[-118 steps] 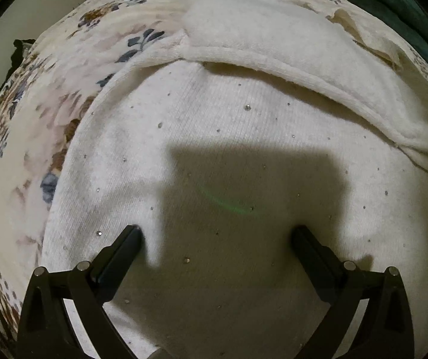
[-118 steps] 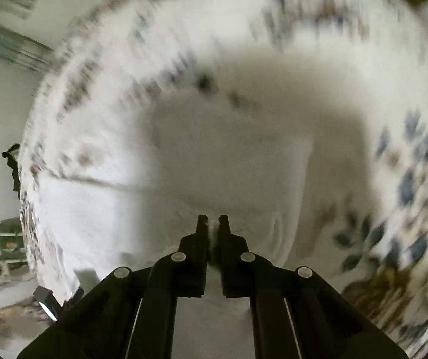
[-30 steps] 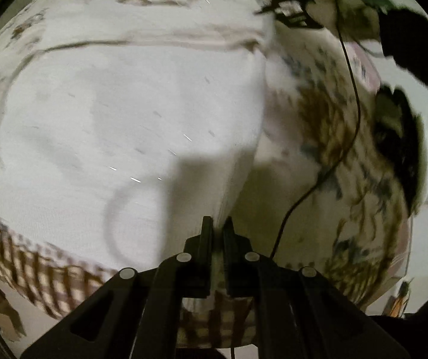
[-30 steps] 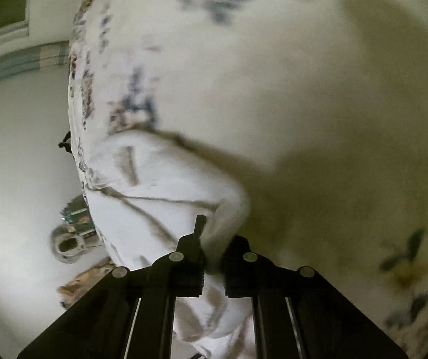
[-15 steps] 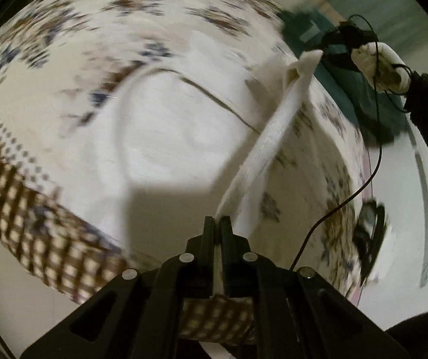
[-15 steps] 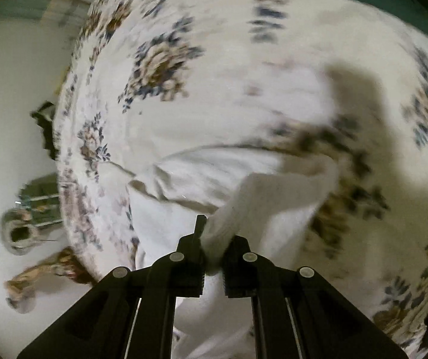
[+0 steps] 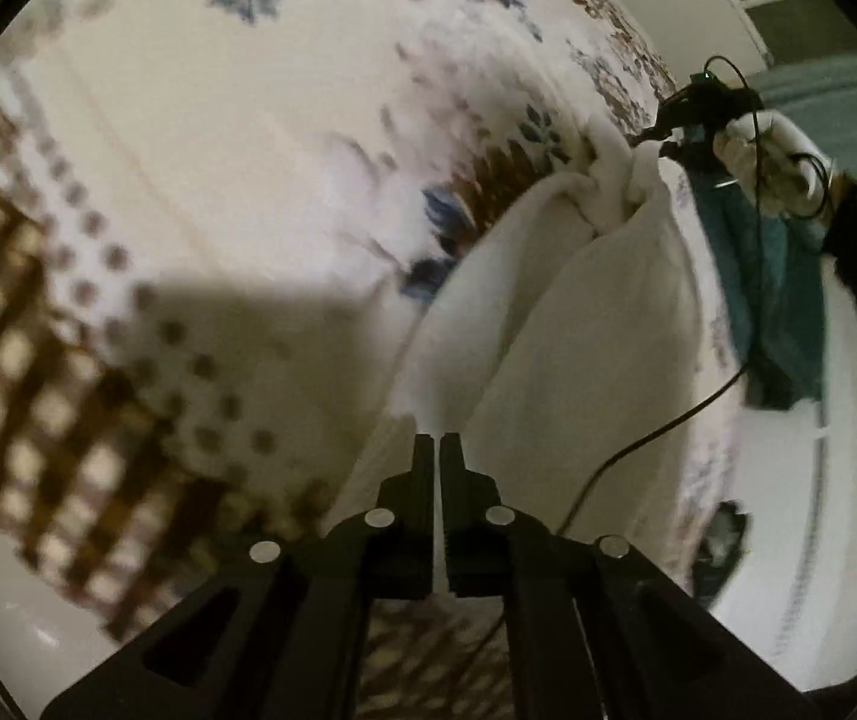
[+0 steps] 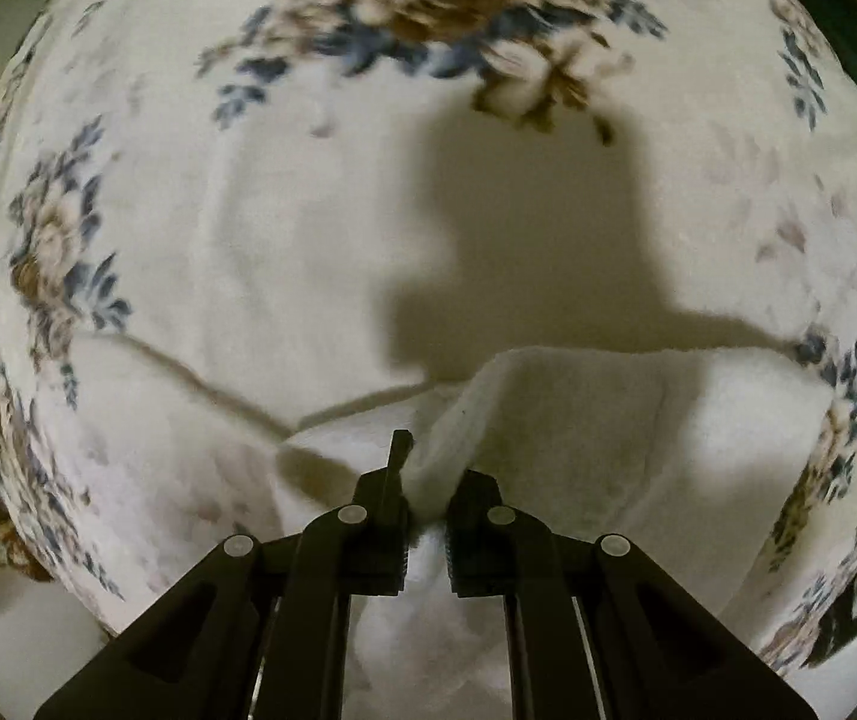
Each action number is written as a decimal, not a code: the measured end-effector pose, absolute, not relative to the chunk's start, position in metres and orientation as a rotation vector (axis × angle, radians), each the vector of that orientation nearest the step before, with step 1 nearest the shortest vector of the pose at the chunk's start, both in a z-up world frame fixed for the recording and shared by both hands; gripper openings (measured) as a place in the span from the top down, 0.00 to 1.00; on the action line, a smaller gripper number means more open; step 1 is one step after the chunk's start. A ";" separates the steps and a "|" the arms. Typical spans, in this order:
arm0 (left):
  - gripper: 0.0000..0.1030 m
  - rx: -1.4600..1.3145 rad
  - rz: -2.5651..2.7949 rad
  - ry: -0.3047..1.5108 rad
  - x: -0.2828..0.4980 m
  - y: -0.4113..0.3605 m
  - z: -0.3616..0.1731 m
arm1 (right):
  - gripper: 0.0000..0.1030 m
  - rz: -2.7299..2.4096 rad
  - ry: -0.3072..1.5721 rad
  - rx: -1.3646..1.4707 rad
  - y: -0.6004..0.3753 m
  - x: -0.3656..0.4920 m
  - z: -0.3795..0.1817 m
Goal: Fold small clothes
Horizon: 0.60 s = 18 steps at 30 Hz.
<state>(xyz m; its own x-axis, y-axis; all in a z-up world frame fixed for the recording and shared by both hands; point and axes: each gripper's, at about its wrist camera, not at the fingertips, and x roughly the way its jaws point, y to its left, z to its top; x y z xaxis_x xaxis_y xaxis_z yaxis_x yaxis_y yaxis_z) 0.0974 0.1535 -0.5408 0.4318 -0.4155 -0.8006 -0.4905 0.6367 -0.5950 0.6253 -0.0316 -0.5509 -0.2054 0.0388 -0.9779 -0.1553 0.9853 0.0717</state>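
Observation:
A white knitted garment [image 7: 578, 324] hangs stretched between my two grippers above a floral bedspread [image 7: 200, 138]. My left gripper [image 7: 440, 441] is shut on one edge of the garment. The garment runs up and to the right to my right gripper [image 7: 650, 135], which shows far off in the left wrist view, held by a gloved hand. In the right wrist view, my right gripper [image 8: 428, 468] is shut on a bunched fold of the white garment [image 8: 608, 420], which drapes down onto the bedspread [image 8: 308, 228].
The bedspread has a brown checked border [image 7: 38, 372] at the bed's edge. A dark green cloth [image 7: 782, 300] lies at the far right side. A black cable [image 7: 656, 426] hangs from the right gripper. White floor [image 7: 836, 510] lies beyond the bed.
Both grippers have closed on the garment, lifted it off the bed and swung it round. The garment now hangs folded between them, and the left view has turned toward the bed's edge.

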 end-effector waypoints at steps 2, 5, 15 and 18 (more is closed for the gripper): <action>0.90 -0.943 0.019 1.194 0.108 0.143 -0.544 | 0.90 0.175 1.783 -0.054 -0.043 0.626 -0.552; 0.54 -0.936 -0.060 1.219 0.127 0.121 -0.550 | 0.89 0.163 1.809 -0.018 -0.062 0.627 -0.551; 0.95 -0.780 -0.036 1.279 0.142 0.082 -0.568 | 0.88 0.192 1.798 -0.035 -0.080 0.628 -0.541; 0.96 -0.755 -0.013 1.227 0.131 0.083 -0.550 | 0.90 0.202 1.757 -0.070 -0.071 0.621 -0.531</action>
